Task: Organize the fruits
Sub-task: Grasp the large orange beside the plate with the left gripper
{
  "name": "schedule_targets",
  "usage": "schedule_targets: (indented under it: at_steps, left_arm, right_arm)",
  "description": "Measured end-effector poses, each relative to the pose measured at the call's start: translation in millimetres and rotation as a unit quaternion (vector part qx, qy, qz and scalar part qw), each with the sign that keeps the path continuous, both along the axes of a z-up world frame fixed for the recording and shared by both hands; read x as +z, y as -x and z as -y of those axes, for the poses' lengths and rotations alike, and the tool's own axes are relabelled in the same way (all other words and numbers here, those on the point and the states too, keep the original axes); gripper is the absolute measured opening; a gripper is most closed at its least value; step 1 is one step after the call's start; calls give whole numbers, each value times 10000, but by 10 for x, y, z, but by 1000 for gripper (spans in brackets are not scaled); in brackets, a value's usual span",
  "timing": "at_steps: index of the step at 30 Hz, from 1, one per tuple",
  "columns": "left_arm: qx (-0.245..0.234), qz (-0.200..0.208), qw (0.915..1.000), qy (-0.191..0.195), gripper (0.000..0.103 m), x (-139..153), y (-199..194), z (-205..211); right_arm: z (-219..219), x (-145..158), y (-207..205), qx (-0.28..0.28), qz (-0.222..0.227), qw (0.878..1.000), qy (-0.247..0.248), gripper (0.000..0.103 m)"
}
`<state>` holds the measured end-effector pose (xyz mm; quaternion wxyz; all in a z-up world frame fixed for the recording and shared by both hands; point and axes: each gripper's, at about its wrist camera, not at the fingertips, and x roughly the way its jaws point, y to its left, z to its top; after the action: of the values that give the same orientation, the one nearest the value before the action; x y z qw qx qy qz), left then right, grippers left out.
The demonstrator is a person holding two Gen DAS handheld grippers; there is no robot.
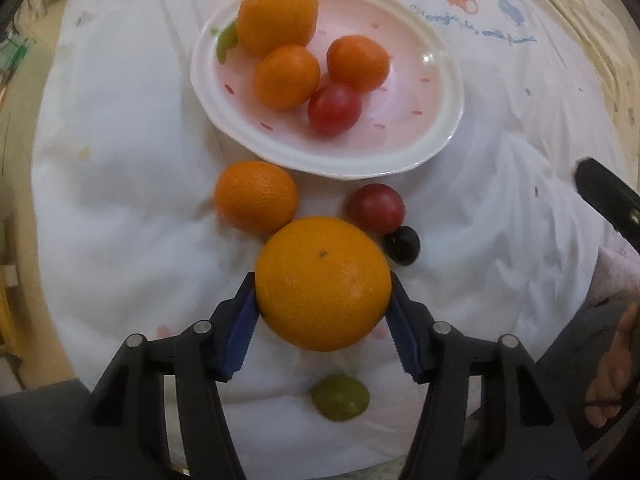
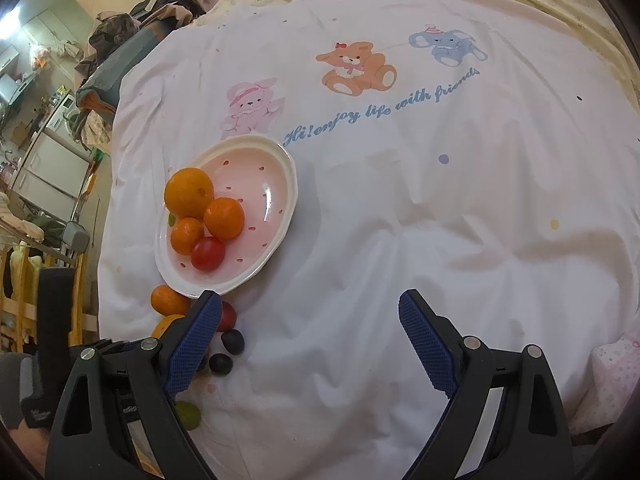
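My left gripper (image 1: 323, 286) is shut on a large orange (image 1: 323, 283) and holds it above the white quilt. Beyond it stands a pink bowl (image 1: 436, 92) holding three oranges, a red tomato (image 1: 334, 109) and a green grape. On the quilt lie a small orange (image 1: 257, 197), a second red tomato (image 1: 376, 208), a dark grape (image 1: 402, 245) and a green grape (image 1: 340, 397). My right gripper (image 2: 310, 314) is open and empty, to the right of the bowl (image 2: 286, 172) and the loose fruit.
The white quilt (image 2: 400, 220) with cartoon animals and blue lettering covers the bed. Two dark grapes (image 2: 233, 341) lie by my right gripper's left finger. Clutter, wooden rails and furniture stand off the bed's left side. The right gripper's tip (image 1: 604, 196) shows at right.
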<state>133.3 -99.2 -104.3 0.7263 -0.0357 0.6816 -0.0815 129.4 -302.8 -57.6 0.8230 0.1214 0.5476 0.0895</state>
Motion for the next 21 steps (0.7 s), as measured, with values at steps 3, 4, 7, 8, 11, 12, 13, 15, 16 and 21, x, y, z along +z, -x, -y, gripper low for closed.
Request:
schedule_targets:
  at_steps: [3,4,7,8,11,12,13,15,16,21]
  left_arm:
    - [-45,226,9997,32,56,215,72,-31]
    - [-60,278,9996,54,56,283,92,-43]
    - [-116,430,9990,106,56,494,173,-151]
    - [-113,497,9986,110,56,565,172,-186]
    - [-77,714,9974,58,57,743,164,-319]
    - [-78,804,9967,4,57,793,188,-336]
    - [-80,906,9958,-77,57,853,190,-366]
    - [-39,1057,9942,-202,57,909,178,-459]
    - [6,1134,9932,-266,57,933,181,-504]
    - [285,1219,9917,-290,57,828,112,-655]
  right_arm:
    - [-2,-3,-1,-26,-5,10000,-10,92]
    - [-4,-3,1,-28,-3,10000,-20,92]
    - [-4,4,14,-44,17,10000,-4,92]
    - [-3,2,21,-50,12,10000,-6,92]
    - [-18,6,33,-38,6,10000,-10,92]
    - [-27,9,36,-21,13,10000,0,92]
    - [-40,13,36,-1,22,10000,18,92]
    - [-66,10,31,33,24,10000,36,92]
    - [-78,5,29,49,17,10000,36,92]
    - [-160,-19,20,147,-15,9999,68,92]
